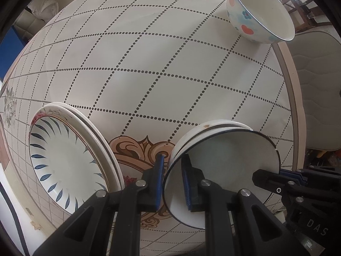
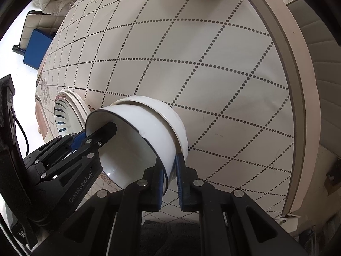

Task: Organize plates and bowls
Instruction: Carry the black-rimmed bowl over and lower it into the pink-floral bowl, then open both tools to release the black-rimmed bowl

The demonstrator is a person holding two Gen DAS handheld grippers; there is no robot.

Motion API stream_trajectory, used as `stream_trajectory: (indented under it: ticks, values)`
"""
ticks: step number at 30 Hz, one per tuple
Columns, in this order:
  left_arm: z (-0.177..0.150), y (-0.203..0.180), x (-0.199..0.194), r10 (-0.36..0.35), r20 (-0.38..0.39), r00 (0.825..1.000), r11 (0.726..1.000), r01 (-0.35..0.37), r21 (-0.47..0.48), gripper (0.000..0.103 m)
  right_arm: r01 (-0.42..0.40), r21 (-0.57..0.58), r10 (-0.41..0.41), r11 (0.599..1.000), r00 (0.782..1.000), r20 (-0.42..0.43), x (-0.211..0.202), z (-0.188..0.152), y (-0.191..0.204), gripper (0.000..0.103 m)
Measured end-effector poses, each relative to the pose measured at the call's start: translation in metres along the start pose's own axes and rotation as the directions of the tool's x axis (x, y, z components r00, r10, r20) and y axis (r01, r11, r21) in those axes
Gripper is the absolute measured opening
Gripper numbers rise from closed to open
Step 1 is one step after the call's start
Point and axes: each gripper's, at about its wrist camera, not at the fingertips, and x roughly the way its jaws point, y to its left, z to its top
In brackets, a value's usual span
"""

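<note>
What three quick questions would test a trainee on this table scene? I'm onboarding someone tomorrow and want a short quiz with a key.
1. True or false: both grippers are clamped on the rim of the same bowl.
2. The dark-rimmed bowl sits: A) alone on the cloth, B) nested in another white bowl, C) on the plates.
3. What lies left of the bowls in the left wrist view?

Key:
1. True: left gripper and right gripper each pinch its wall.
2. B
3. A stack of plates, the top one with blue leaf strokes.

The flowered bowl stands apart near the table edge.
</note>
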Motion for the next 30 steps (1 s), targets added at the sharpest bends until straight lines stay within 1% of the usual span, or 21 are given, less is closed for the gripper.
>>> stream_trajectory:
  ticks: [2, 5, 9, 13, 15, 17, 19, 20, 21, 22, 23, 24, 25, 26, 27, 28, 29, 30]
  values:
    - [-0.002, 0.001, 0.002, -0.011, -0.008, 1.000, 1.000, 0.011, -0.002, 0.014, 0.025, -0.004, -0.025, 1.000, 1.000, -0.009, -0.001, 0.000, 0.000, 0.014]
    - [-0.006, 0.001, 0.003, -0.002, -0.002, 1.000, 1.000, 0.002, 0.004, 0.014, 0.007, 0.001, -0.007, 1.000, 1.000, -0.018, 0.000, -0.003, -0.005, 0.014]
    - [-0.007, 0.002, 0.002, -0.015, -0.003, 1.000, 1.000, 0.015, -0.005, 0.014, -0.005, -0.010, 0.004, 1.000, 1.000, -0.027, 0.000, -0.004, -0.008, 0.014]
    - [-0.008, 0.008, -0.004, -0.020, 0.000, 1.000, 1.000, 0.020, -0.019, 0.014, 0.008, -0.009, -0.009, 1.000, 1.000, -0.022, 0.002, -0.006, -0.009, 0.014]
    - [-0.010, 0.015, -0.010, -0.015, 0.015, 1.000, 1.000, 0.015, -0.027, 0.015, 0.017, -0.017, -0.017, 1.000, 1.000, -0.009, -0.001, -0.007, -0.010, 0.014]
    - [-0.012, 0.021, -0.018, -0.010, 0.038, 0.999, 0.999, 0.012, -0.041, 0.016, 0.006, -0.029, -0.006, 1.000, 1.000, -0.001, -0.005, -0.008, -0.011, 0.014]
    - [-0.016, 0.027, -0.026, -0.028, 0.052, 0.998, 0.997, 0.032, -0.065, 0.018, 0.000, -0.043, 0.001, 0.999, 1.000, 0.006, -0.011, -0.009, -0.013, 0.015]
    - [-0.017, 0.029, -0.030, -0.033, 0.062, 0.998, 0.997, 0.037, -0.073, 0.018, 0.006, -0.054, -0.005, 0.999, 1.000, 0.014, -0.015, -0.009, -0.013, 0.019]
    - [-0.017, 0.030, -0.036, -0.027, 0.082, 0.996, 0.996, 0.033, -0.079, 0.018, 0.021, -0.067, -0.018, 0.998, 0.999, 0.032, -0.020, -0.010, -0.013, 0.028]
    - [-0.016, 0.031, -0.042, -0.007, 0.108, 0.994, 0.997, 0.016, -0.081, 0.020, 0.038, -0.082, -0.033, 0.996, 0.998, 0.059, -0.027, -0.010, -0.012, 0.035]
    - [-0.015, 0.031, -0.049, 0.010, 0.133, 0.991, 0.997, 0.001, -0.077, 0.022, 0.057, -0.093, -0.048, 0.994, 0.995, 0.091, -0.034, -0.010, -0.012, 0.050]
    - [-0.011, 0.032, -0.056, 0.015, 0.156, 0.988, 0.997, -0.003, -0.072, 0.027, 0.066, -0.103, -0.053, 0.992, 0.991, 0.126, -0.042, -0.009, -0.012, 0.068]
    - [-0.007, 0.032, -0.061, 0.011, 0.174, 0.985, 0.997, 0.002, -0.072, 0.034, 0.065, -0.115, -0.046, 0.991, 0.986, 0.161, -0.050, -0.008, -0.013, 0.077]
    - [-0.003, 0.032, -0.066, 0.002, 0.188, 0.982, 0.997, 0.013, -0.077, 0.038, 0.057, -0.122, -0.033, 0.991, 0.981, 0.191, -0.059, -0.006, -0.014, 0.094]
    - [0.003, 0.032, -0.072, -0.009, 0.201, 0.980, 0.996, 0.025, -0.081, 0.046, 0.045, -0.128, -0.017, 0.991, 0.976, 0.218, -0.067, -0.004, -0.016, 0.097]
    - [0.011, 0.032, -0.078, -0.025, 0.212, 0.977, 0.995, 0.044, -0.085, 0.059, 0.037, -0.135, -0.004, 0.990, 0.971, 0.240, -0.075, -0.001, -0.018, 0.097]
    - [0.020, 0.032, -0.083, -0.042, 0.223, 0.974, 0.994, 0.063, -0.088, 0.067, 0.028, -0.140, 0.009, 0.990, 0.966, 0.258, -0.083, 0.003, -0.020, 0.097]
    - [0.031, 0.029, -0.088, -0.055, 0.236, 0.970, 0.993, 0.078, -0.088, 0.077, 0.024, -0.145, 0.017, 0.989, 0.962, 0.273, -0.090, 0.007, -0.022, 0.097]
